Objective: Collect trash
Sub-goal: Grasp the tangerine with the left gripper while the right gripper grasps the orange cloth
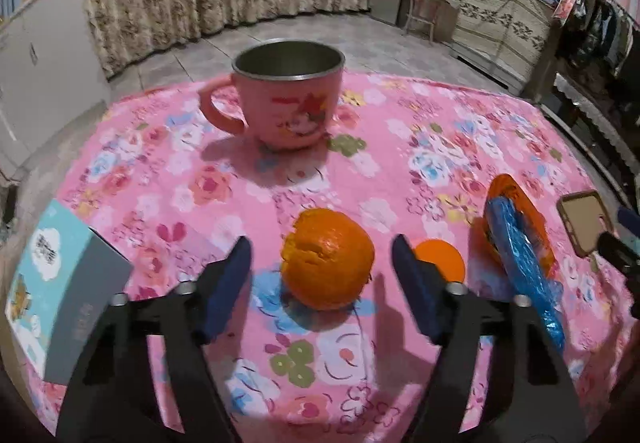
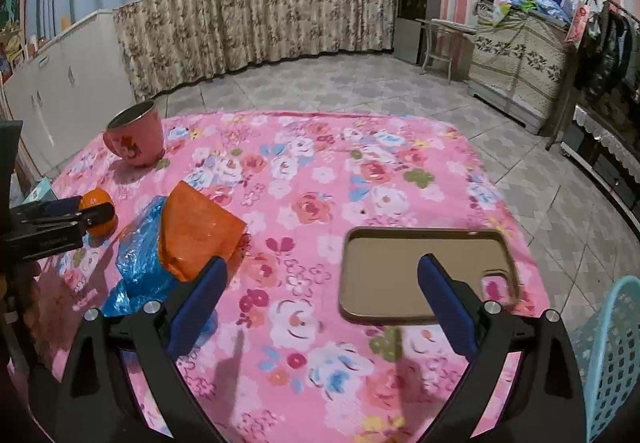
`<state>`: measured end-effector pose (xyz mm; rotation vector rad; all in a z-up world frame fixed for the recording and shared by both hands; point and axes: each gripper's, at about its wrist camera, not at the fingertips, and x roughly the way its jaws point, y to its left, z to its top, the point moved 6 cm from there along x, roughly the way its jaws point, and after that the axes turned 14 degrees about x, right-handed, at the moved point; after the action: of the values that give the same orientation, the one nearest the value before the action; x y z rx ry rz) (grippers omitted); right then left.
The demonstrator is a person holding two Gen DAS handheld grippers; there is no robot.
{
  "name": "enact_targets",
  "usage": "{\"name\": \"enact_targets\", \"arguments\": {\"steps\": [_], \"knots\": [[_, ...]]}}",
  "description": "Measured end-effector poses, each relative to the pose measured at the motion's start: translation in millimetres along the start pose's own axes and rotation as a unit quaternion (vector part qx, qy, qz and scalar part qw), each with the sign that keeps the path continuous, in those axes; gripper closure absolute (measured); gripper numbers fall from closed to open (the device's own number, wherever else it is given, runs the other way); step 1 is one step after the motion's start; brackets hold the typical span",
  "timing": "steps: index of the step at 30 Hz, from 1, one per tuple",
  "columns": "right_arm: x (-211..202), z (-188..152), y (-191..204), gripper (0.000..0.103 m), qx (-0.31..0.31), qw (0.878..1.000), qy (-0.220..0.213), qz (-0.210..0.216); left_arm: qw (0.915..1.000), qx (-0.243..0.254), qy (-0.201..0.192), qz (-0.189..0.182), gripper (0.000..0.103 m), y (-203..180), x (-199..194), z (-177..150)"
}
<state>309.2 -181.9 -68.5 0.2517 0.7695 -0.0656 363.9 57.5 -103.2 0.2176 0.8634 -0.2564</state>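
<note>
**Mei:** Left gripper [image 1: 322, 275] first: how does it sit?

**Jun:** Spread wide, holding nothing. Its blue-padded fingers [image 1: 230, 275] stand on either side of the orange peel [image 1: 326, 267], with a gap showing on both sides. The peel is a torn, hollow-looking shell resting on the pink floral tablecloth [image 1: 400, 131].

**Mei:** And the right gripper [image 2: 322, 307]?

**Jun:** Also spread and holding nothing. It hangs above the cloth, with the tan phone case [image 2: 404, 267] lying inside-up just ahead, partly behind the right finger. To its left sits a crumpled orange wrapper [image 2: 196, 231] resting against a blue plastic bag [image 2: 140, 259]; the two touch.

**Mei:** Anything else near the peel?

**Jun:** A smaller orange piece [image 1: 442, 263] shows just behind the left gripper's right finger; I cannot tell whether it is peel or a lid. A pink cartoon mug [image 1: 288, 99] with a steel lining stands upright farther back, well apart from the peel. A light blue carton [image 1: 56, 283] sits at the table's left edge.

**Mei:** And on the far right?

**Jun:** A pale blue perforated basket [image 2: 612, 355] beside the table, only partly in the right wrist view.
</note>
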Motion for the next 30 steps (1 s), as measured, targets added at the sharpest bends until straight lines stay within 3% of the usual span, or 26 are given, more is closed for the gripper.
{"name": "enact_targets", "arguments": {"steps": [3,6,16,18,24,26,27,30], "knots": [[8.7,-0.7,10.3,0.009,0.000,1.000,0.014,0.015,0.9999,-0.007,-0.005,-0.011,0.059,1.2,-2.6,-2.0],[14.4,1.8,22.5,0.009,-0.005,1.000,0.019,0.022,0.9999,-0.004,-0.010,-0.012,0.064,0.7,-5.3,-1.6],[15.0,-10.5,65.4,0.014,-0.054,0.997,0.032,0.046,0.9994,0.009,-0.028,0.017,0.066,6.7,-35.3,-6.1],[17.0,-12.8,69.0,0.031,-0.058,0.996,0.042,0.049,0.9993,-0.006,-0.035,0.013,0.066,10.0,-43.5,-9.3],[19.9,-18.4,85.1,0.056,-0.070,0.993,0.060,0.070,0.9988,-0.011,-0.043,0.020,0.066,10.2,-58.8,-16.3],[20.2,-20.1,89.9,0.073,-0.073,0.992,0.065,0.080,0.9988,-0.013,-0.046,0.013,0.066,6.8,-62.2,-17.3],[19.6,-20.2,91.1,0.086,-0.074,0.992,0.066,0.083,0.9988,-0.011,-0.047,0.011,0.066,4.9,-63.5,-17.5],[14.4,-19.7,93.2,0.097,-0.080,0.991,0.063,0.092,0.9987,0.000,-0.049,0.016,0.066,1.1,-67.1,-18.3]]}}
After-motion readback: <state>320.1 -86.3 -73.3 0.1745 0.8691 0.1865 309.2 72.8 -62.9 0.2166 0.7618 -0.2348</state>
